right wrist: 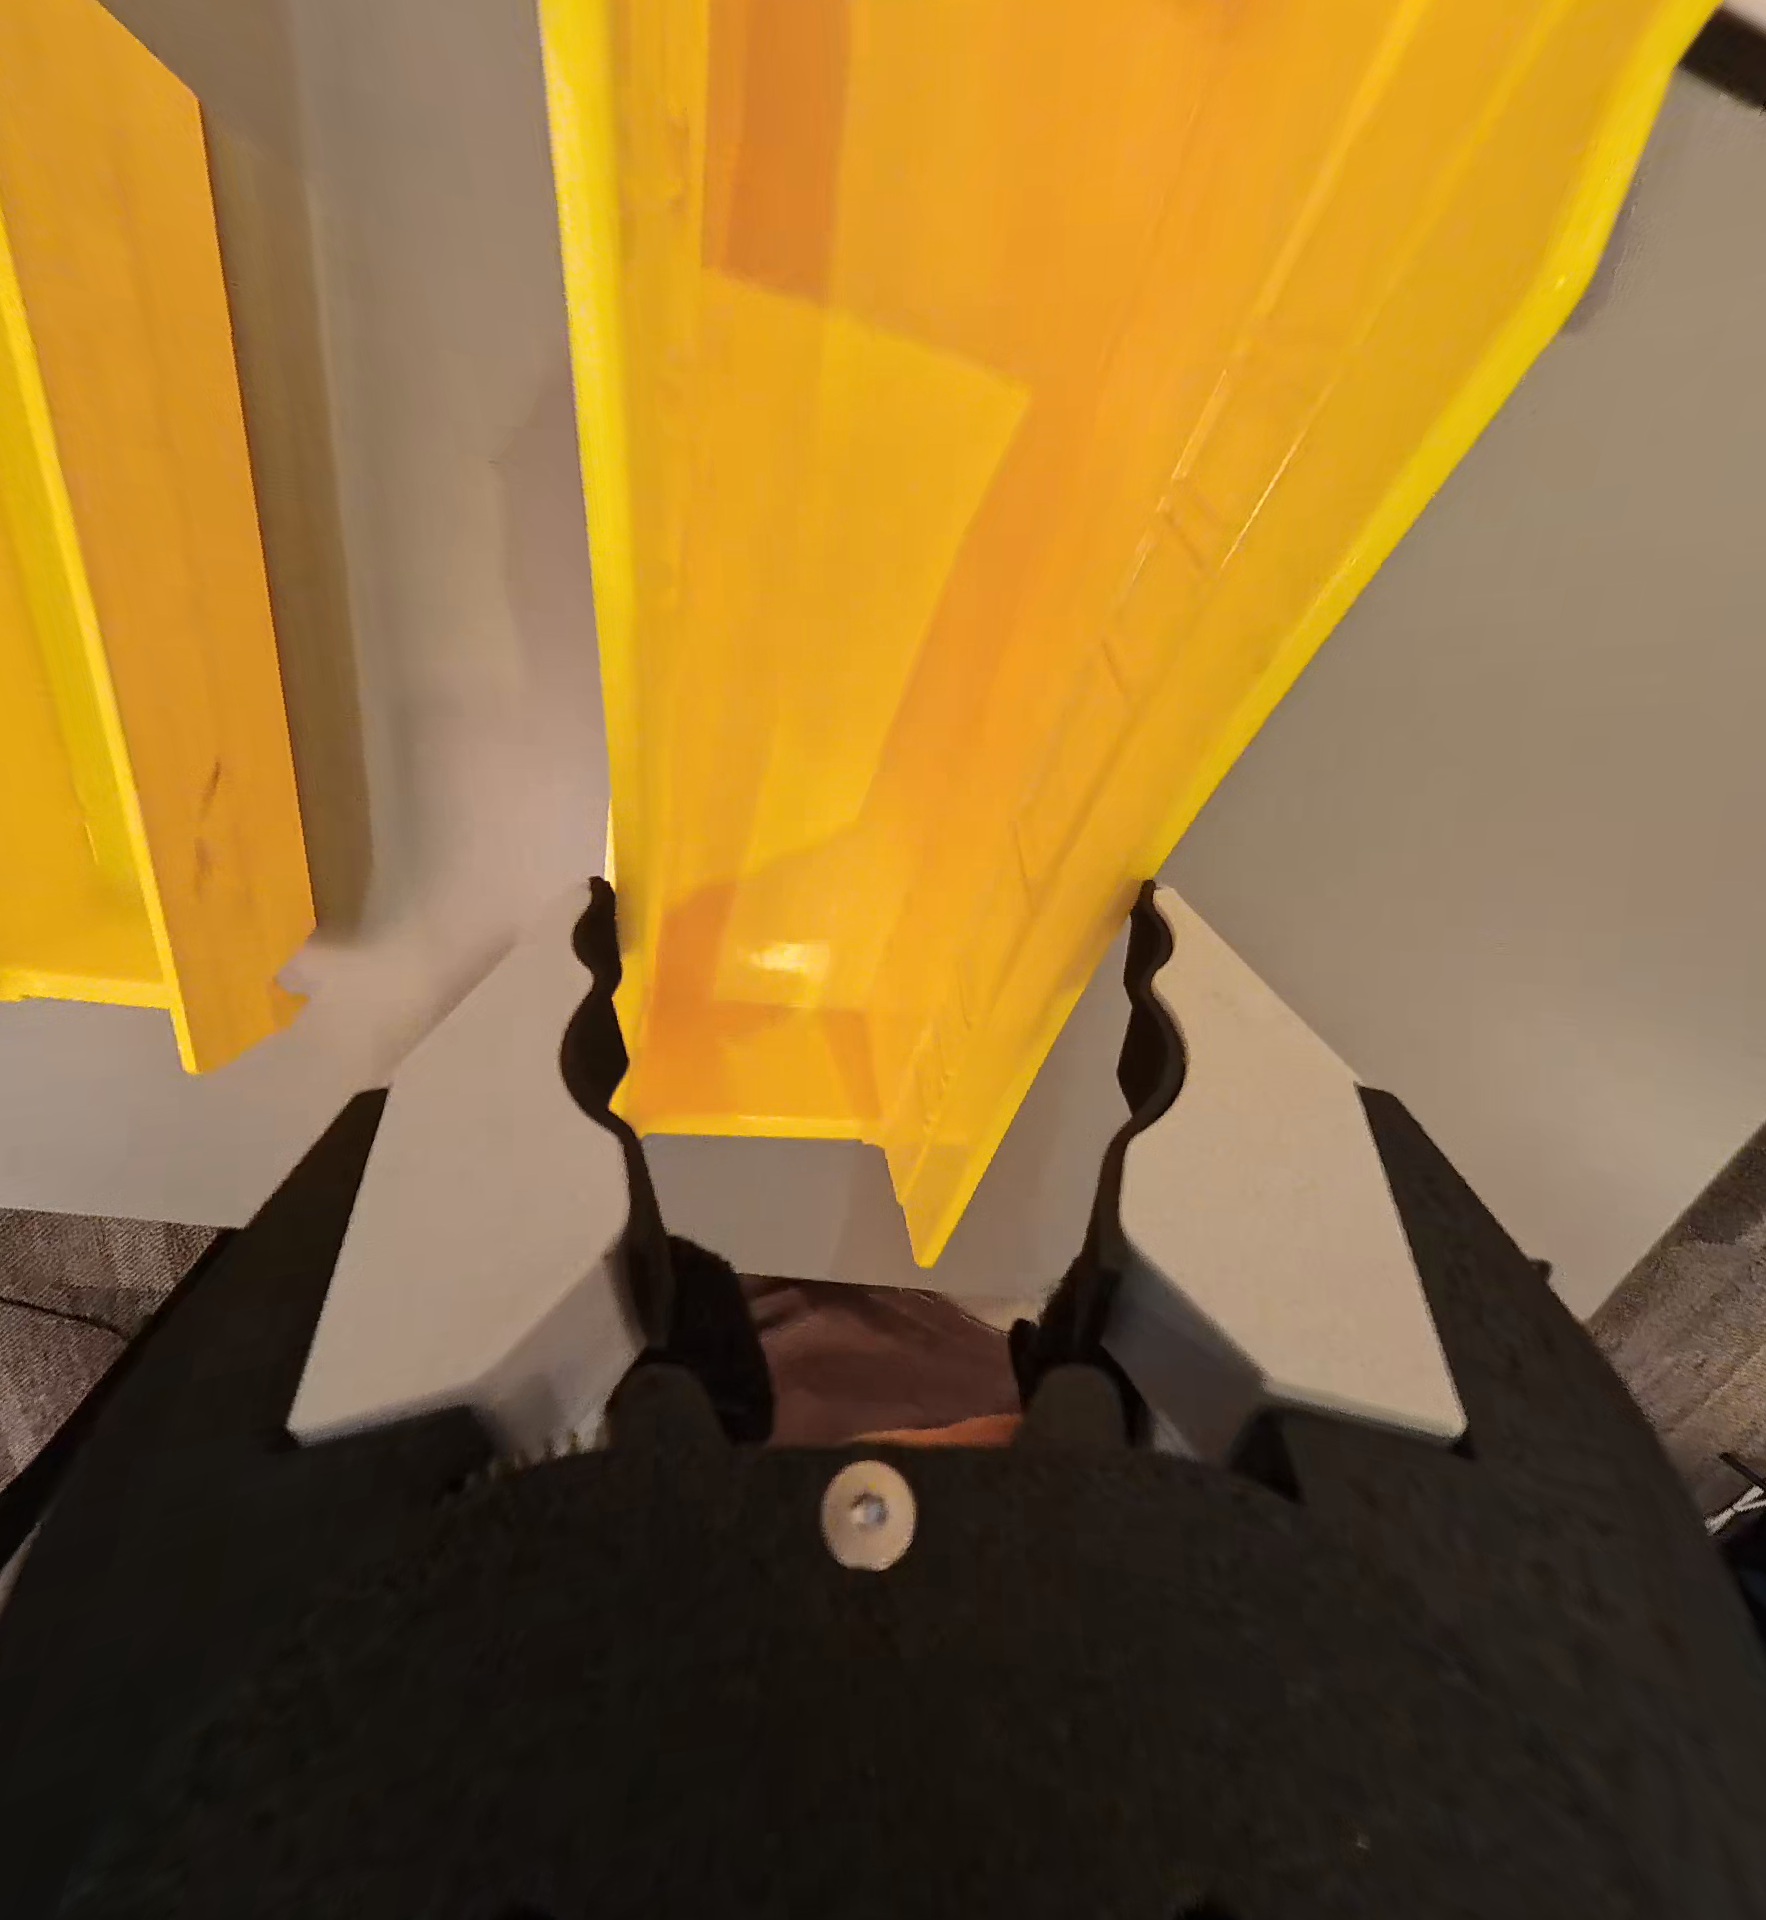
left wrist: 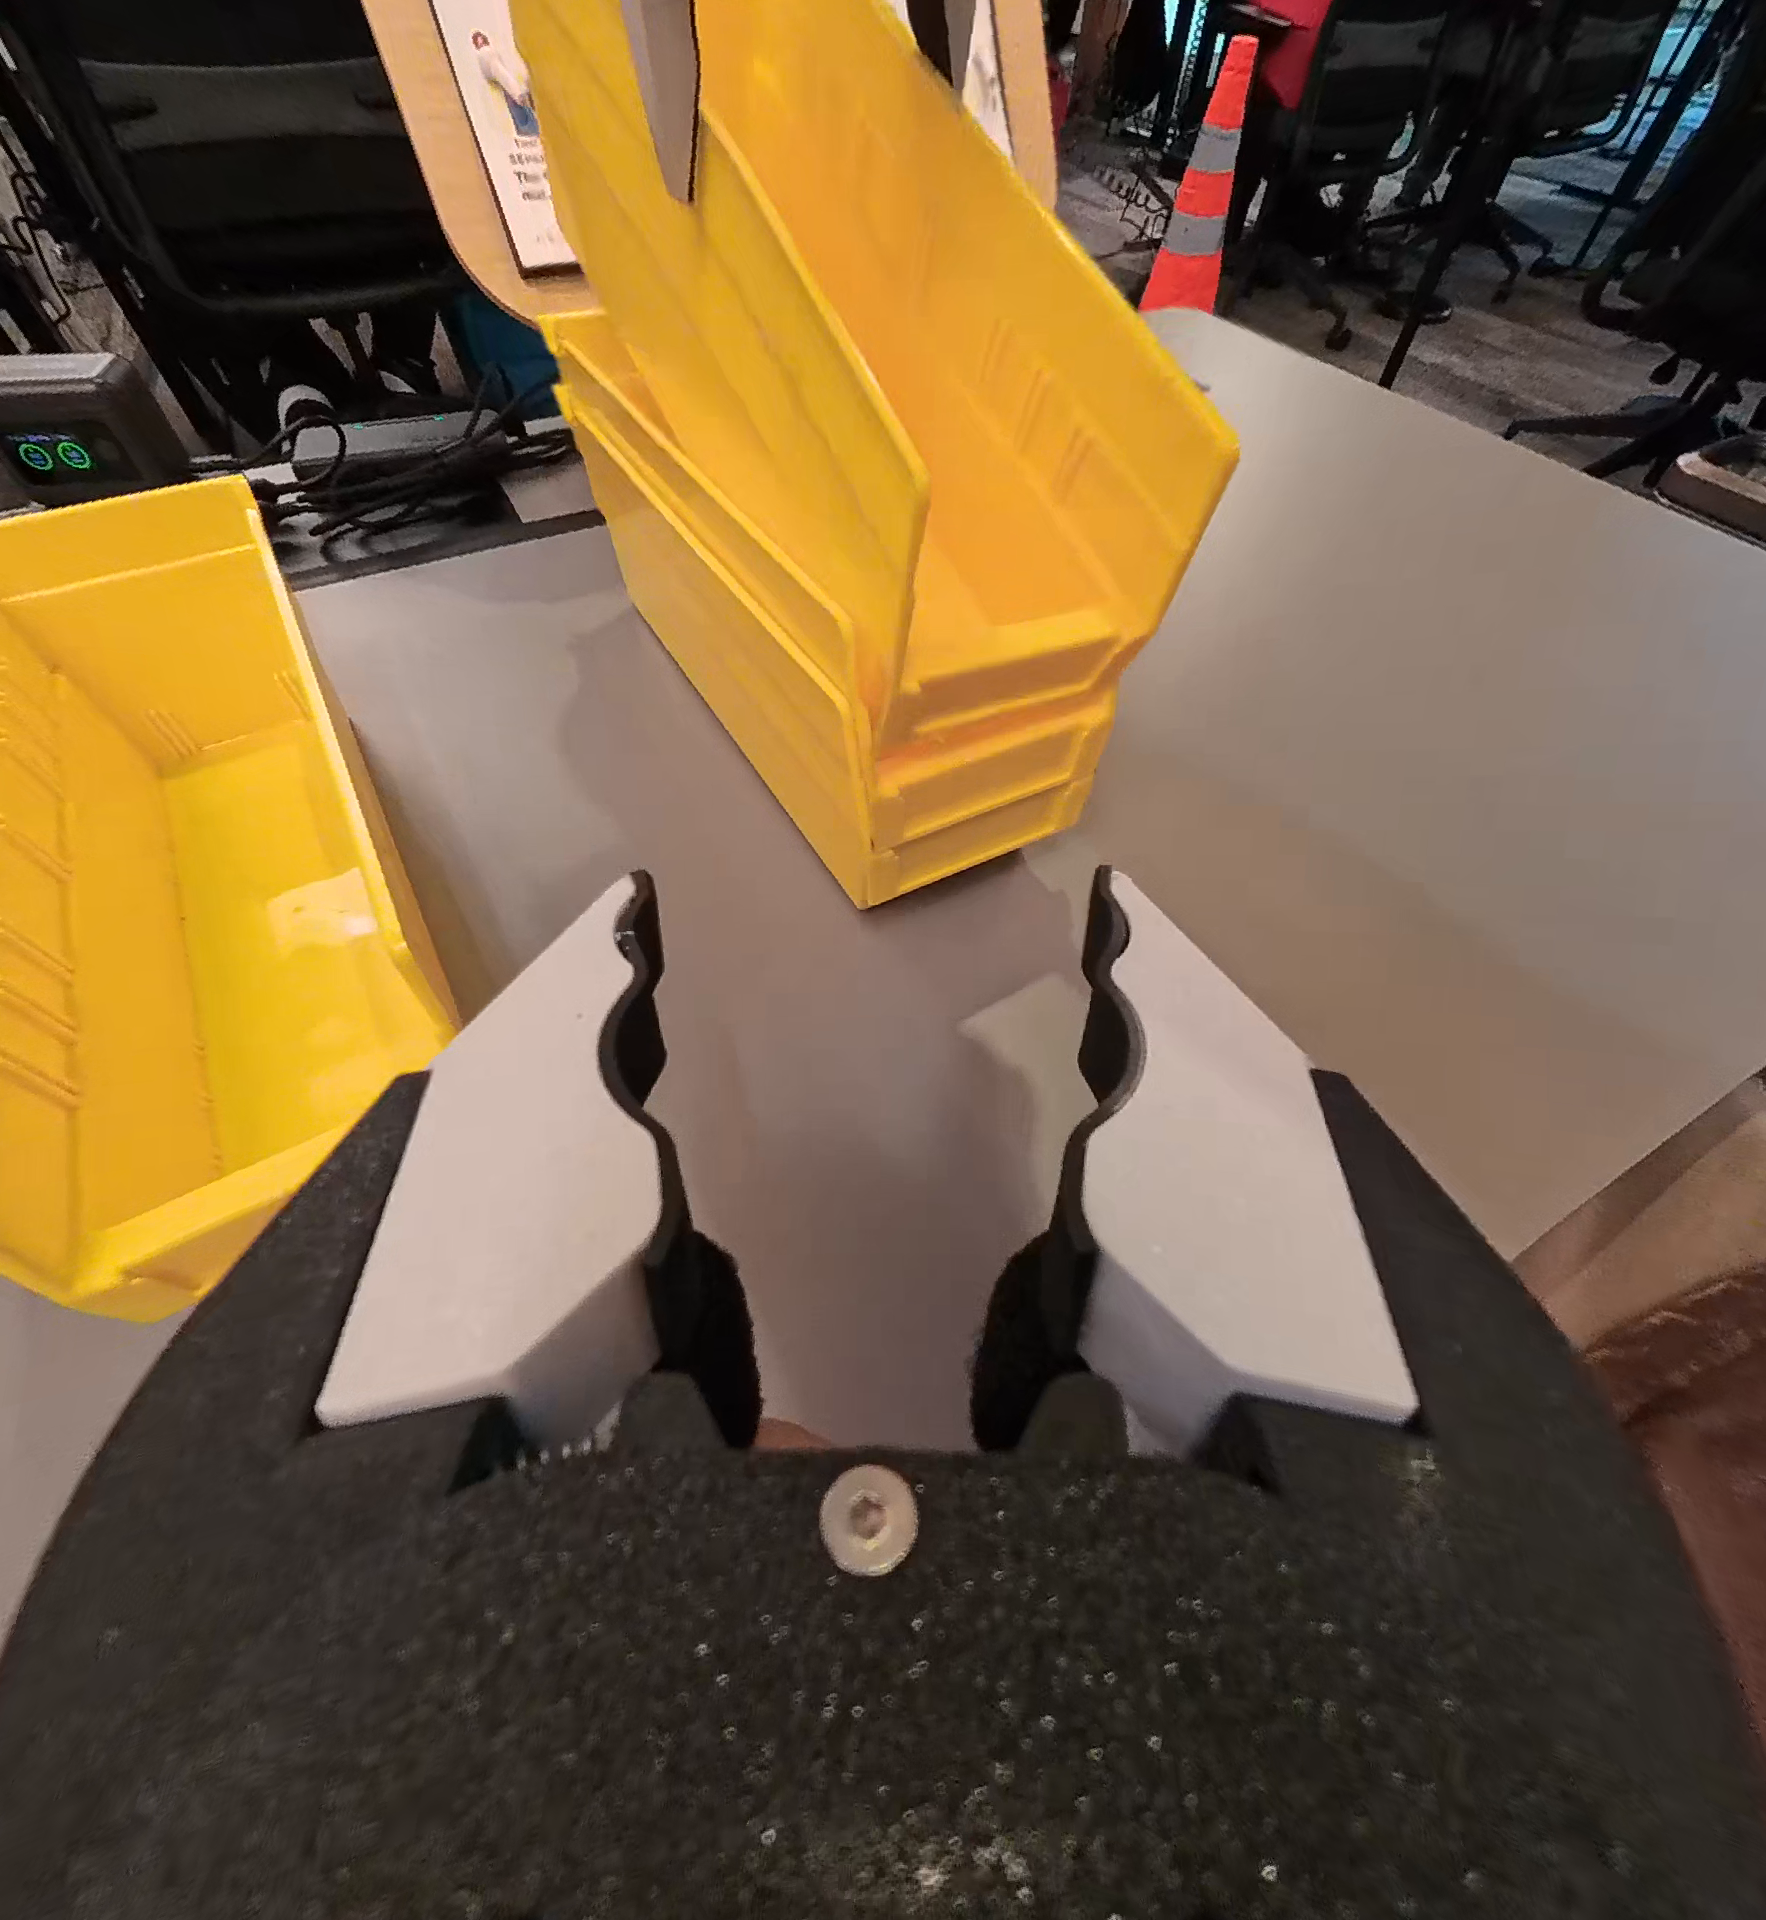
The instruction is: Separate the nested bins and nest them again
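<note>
left wrist view showed a stack of yellow nested bins (left wrist: 972, 800) standing on the grey table (left wrist: 1430, 727), just ahead of the left gripper (left wrist: 874, 904). the top bin (left wrist: 858, 343) was tilted up at its far end, with its near front lip low in the stack beneath it (two more front lips showed under it). at the top of that picture a grey finger (left wrist: 666, 94) of the other gripper reached down against the raised bin's rim; whether it pinched the wall could not be told from there. a separate yellow bin (left wrist: 152, 862) sat open side up on the table to the left, well apart from the stack.

the left gripper's jaws were spread wide with only bare table between them, touching nothing.

right wrist view looked down into the raised bin (right wrist: 962, 520), whose end lay between the fingers of the right gripper (right wrist: 868, 894). the jaws stood wide apart, the bin's left wall close to the left pad and its right wall near the right pad's tip; contact was hard to judge. the separate bin (right wrist: 100, 571) appeared at the left edge there.

beyond the table, the left wrist view showed an orange traffic cone (left wrist: 1206, 177), black office chairs (left wrist: 235, 156), a small dark device with a lit screen (left wrist: 58, 431) and a tangle of black cables (left wrist: 401, 457).
</note>
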Action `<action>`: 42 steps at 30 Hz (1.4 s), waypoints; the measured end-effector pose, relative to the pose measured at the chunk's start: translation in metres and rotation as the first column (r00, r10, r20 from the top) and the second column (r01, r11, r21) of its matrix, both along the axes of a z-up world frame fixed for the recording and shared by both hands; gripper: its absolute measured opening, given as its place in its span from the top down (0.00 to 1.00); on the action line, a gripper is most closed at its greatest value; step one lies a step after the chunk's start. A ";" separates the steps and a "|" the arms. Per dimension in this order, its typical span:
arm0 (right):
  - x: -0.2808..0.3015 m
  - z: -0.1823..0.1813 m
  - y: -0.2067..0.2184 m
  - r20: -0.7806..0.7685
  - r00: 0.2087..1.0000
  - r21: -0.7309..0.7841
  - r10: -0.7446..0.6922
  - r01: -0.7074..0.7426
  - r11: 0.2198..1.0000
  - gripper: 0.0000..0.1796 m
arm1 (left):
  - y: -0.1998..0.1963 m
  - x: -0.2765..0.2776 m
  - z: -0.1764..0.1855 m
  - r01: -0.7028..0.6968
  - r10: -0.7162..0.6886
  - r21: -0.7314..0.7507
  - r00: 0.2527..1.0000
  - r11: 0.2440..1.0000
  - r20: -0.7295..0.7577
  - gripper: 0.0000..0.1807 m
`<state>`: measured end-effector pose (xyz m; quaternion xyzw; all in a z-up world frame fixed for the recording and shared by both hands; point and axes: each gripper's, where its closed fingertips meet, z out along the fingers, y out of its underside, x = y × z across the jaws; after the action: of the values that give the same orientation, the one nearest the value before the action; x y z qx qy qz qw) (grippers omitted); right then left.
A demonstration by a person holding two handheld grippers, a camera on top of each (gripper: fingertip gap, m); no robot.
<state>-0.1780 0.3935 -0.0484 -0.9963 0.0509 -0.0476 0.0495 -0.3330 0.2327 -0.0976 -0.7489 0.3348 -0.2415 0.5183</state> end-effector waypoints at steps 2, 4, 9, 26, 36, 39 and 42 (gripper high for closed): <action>0.001 0.013 0.000 -0.010 1.000 0.035 -0.006 0.006 0.999 0.46 | -0.001 0.002 0.000 0.005 -0.005 -0.012 1.000 1.000 0.011 0.56; 0.003 0.026 -0.003 -0.014 1.000 0.054 -0.002 0.003 0.999 0.46 | -0.003 0.003 0.001 0.011 -0.011 -0.019 1.000 1.000 0.019 0.56; 0.022 0.058 -0.012 -0.034 0.999 0.063 -0.013 0.015 0.998 0.46 | -0.005 0.002 0.003 0.012 -0.012 -0.002 1.000 1.000 0.018 0.56; 0.157 -0.061 -0.033 -0.001 0.995 -0.118 -0.103 0.102 0.988 0.45 | 0.004 -0.006 -0.005 -0.028 0.028 -0.014 1.000 1.000 -0.010 0.57; 0.154 -0.107 -0.028 -0.015 0.994 -0.095 -0.104 0.102 0.990 0.35 | 0.004 0.000 -0.016 -0.002 0.001 -0.082 1.000 0.997 -0.005 0.56; 0.141 -0.077 -0.017 -0.059 0.991 0.009 -0.120 0.121 0.993 0.31 | 0.001 0.003 -0.019 0.016 -0.018 -0.093 1.000 0.996 -0.013 0.55; 0.093 -0.037 -0.002 -0.179 0.981 0.106 -0.075 0.095 0.990 0.30 | -0.002 0.008 -0.017 0.033 -0.034 -0.084 0.999 0.996 -0.010 0.56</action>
<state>-0.0846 0.3913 -0.0855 -0.9892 0.1001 0.0407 0.0993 -0.3251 0.2305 -0.1143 -0.7657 0.3399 -0.2597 0.4804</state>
